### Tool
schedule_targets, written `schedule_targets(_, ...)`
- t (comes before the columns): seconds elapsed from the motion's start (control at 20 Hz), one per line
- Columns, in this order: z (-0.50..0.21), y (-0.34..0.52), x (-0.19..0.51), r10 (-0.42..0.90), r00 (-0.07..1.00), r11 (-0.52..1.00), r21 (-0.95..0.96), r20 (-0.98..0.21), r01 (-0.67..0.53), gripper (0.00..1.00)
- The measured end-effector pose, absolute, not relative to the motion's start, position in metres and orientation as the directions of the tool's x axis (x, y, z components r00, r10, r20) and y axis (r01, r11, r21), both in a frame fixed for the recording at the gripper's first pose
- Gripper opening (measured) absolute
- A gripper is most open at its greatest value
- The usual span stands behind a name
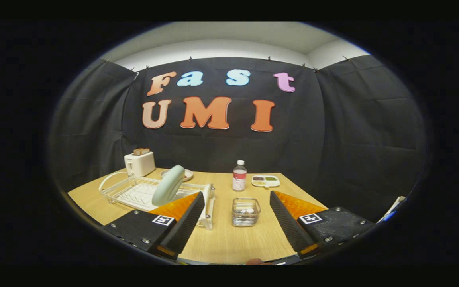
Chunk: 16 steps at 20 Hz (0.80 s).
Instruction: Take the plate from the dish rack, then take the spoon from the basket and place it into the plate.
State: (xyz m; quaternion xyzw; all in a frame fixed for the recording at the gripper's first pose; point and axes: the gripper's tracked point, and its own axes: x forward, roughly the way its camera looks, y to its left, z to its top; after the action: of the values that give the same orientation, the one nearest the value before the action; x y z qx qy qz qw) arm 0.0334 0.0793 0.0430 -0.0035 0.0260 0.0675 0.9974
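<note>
Surveying: gripper held above the near edge of the wooden table, fingers spread wide with nothing between them.
Plate: pale green plate stands on edge, tilted, in the dish rack, just beyond the left finger.
Basket: small wire basket sits ahead, between the two fingers; contents are too small to tell, presumably the spoon.
Step in hand: judged as the first one, the plate not yet taken.
Next move: calls for swinging left toward the rack and closing on the plate's upper rim, then lifting clear of the wires.
Other items: toaster, bottle and divided tray stand well beyond.
</note>
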Motion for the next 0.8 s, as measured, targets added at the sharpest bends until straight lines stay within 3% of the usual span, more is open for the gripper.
schedule_targets(0.25,0.072,0.135,0.071,0.199,0.975,0.98,0.019,-0.098,-0.199,0.98)
schedule_targets(0.5,0.06,0.209,0.116,0.293,0.916,0.952,0.169,-0.275,-0.254,0.98)
schedule_targets(0.8,0.012,0.251,0.17,0.254,0.844,0.958,0.241,-0.473,-0.153,0.98)
